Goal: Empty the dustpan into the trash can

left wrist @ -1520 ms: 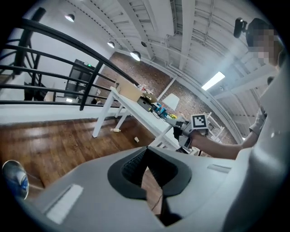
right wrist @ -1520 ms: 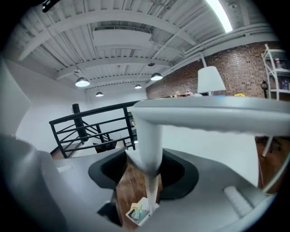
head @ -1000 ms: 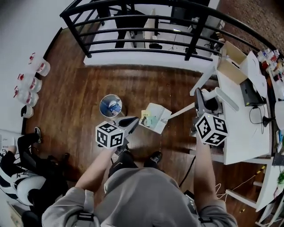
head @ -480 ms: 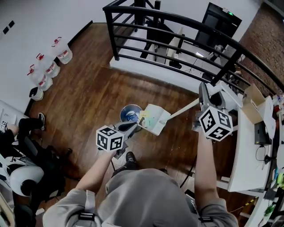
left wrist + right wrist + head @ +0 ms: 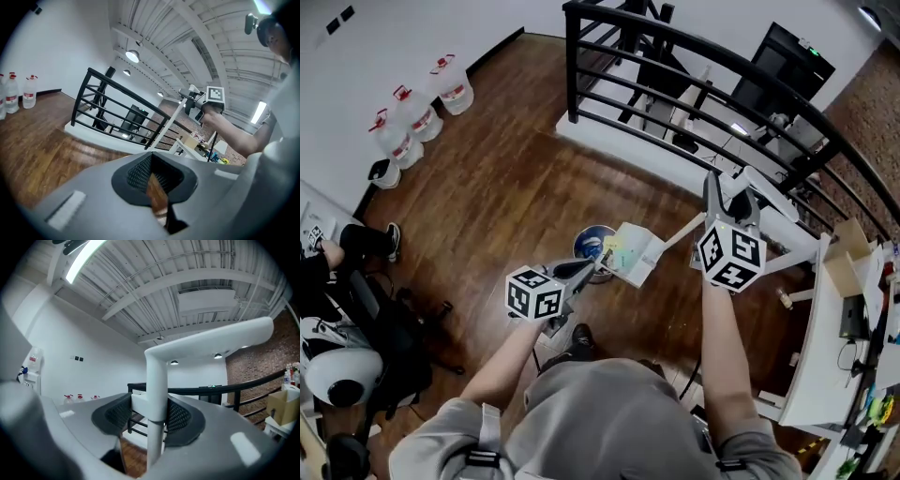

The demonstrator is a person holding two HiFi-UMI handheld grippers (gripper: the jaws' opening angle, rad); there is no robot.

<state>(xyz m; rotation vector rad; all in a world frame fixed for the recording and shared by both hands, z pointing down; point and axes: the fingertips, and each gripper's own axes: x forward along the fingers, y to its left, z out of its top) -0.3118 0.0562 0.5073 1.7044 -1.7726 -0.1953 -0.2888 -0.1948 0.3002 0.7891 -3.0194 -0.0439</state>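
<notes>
In the head view a white dustpan (image 5: 632, 253) with coloured scraps in it hangs over the right rim of a small round trash can (image 5: 592, 241) on the wood floor. Its long white handle (image 5: 684, 232) runs up right into my right gripper (image 5: 713, 199), which is shut on it. In the right gripper view the handle (image 5: 157, 390) stands upright between the pads of my right gripper (image 5: 150, 416) and bends right at the top. My left gripper (image 5: 584, 270) points at the pan's near left corner. The left gripper view shows my left gripper (image 5: 157, 185) shut with nothing in it.
A black railing (image 5: 703, 89) crosses the far side, with a lower room beyond. Water jugs (image 5: 417, 112) stand by the left wall. A person sits at the lower left (image 5: 342, 281). A white desk (image 5: 825, 337) with a cardboard box (image 5: 848, 267) stands to the right.
Both grippers and the dustpan have travelled across the floor to the trash can. The pan was clear of the can to its right and now overlaps its rim. The desk has slid off to the right.
</notes>
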